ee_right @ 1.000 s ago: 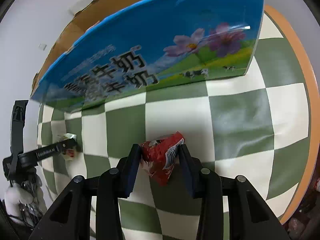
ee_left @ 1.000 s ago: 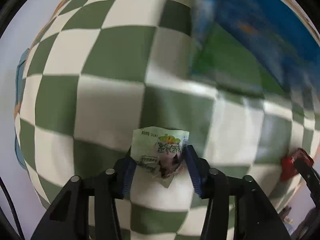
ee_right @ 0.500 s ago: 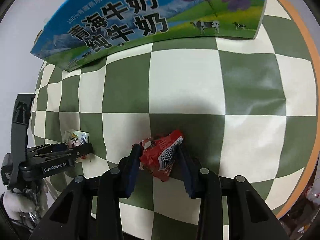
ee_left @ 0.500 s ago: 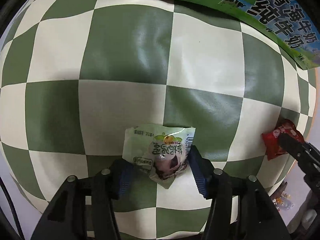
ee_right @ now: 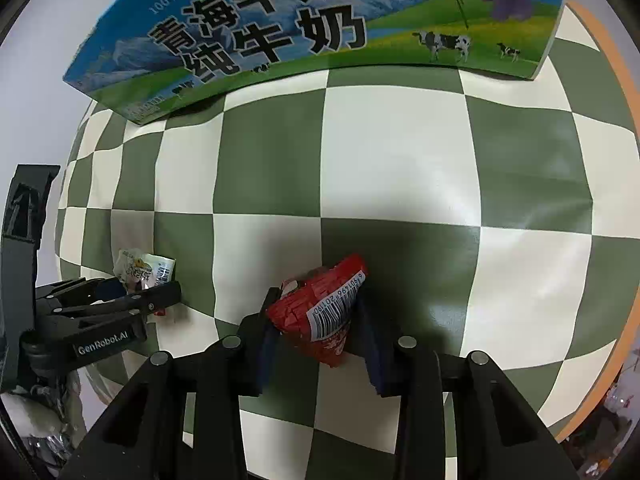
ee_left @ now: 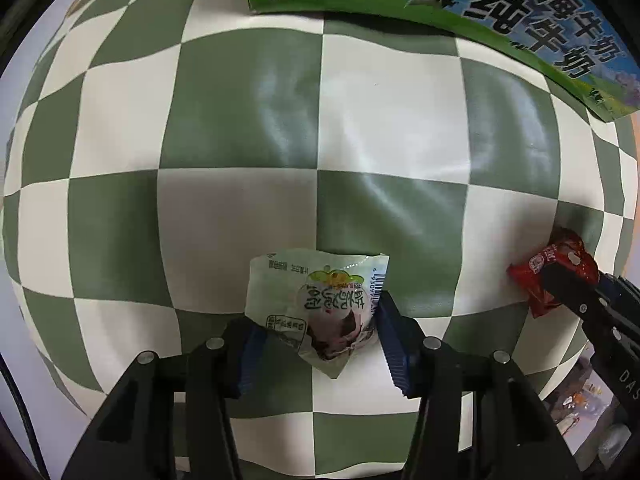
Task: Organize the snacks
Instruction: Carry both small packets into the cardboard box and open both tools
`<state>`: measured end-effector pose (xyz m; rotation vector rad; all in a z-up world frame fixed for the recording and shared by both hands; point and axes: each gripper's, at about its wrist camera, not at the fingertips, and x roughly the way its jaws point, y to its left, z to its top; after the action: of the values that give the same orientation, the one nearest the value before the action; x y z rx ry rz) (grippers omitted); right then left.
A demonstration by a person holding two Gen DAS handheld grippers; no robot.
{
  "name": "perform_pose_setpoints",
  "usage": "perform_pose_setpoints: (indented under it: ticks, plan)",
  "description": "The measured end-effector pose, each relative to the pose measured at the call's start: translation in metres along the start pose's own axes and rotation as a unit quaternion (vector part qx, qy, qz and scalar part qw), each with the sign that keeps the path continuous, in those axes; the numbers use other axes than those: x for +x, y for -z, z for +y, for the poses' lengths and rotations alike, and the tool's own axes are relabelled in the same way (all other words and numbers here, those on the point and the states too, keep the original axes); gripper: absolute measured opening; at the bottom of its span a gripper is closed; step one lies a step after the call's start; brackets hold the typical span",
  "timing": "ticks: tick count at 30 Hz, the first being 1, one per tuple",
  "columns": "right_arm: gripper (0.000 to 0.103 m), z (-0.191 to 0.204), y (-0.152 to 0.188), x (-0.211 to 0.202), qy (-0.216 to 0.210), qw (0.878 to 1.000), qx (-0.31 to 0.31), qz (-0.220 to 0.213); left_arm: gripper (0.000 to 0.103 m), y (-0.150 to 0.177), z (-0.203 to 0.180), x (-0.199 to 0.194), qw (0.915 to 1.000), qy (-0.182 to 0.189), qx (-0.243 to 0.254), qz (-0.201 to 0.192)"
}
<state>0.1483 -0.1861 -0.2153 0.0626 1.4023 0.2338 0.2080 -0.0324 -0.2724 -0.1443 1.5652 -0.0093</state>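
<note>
Near the glossy milk carton [ee_right: 316, 28], the left tool [ee_left: 316, 332] pinched a crinkly pale-green packet [ee_left: 320, 304]; the right tool [ee_right: 316, 328] gripped a red foil packet [ee_right: 320, 312].

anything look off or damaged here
Nothing stands out. The left gripper holds a green snack packet, the right gripper a red one; both are only crumpled. The milk carton box looks intact.

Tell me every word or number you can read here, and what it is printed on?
"青海牛奶 纯牛奶" and "100%": milk carton.
"GenRobot.AI": left claw, seen from the right wrist.
"6 901496 201190", roughly, the last digits uncertain: barcode on the red snack packet in the right claw.
Barcode digits starting "6 9309": pale green snack packet; the rest and its logo are too distorted.
Carton small print: too blurred.
</note>
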Motion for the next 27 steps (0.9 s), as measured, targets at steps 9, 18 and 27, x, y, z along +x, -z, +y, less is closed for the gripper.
perform_pose_setpoints:
  ticks: [9,18,27]
  plan:
    - [0.038,0.001,0.0,-0.039,-0.038,0.999,0.007,-0.027,0.049,-0.006,-0.027,-0.079,0.9961,0.055,0.018,-0.067]
    - [0.038,-0.014,-0.057,-0.153,-0.073,0.987,0.015,-0.14,0.049,-0.066,-0.061,-0.205,0.9813,0.087,0.05,-0.164]
    - [0.038,-0.031,-0.155,-0.172,-0.036,0.986,0.018,-0.159,0.051,-0.16,-0.053,-0.191,0.9897,0.05,0.032,-0.13]
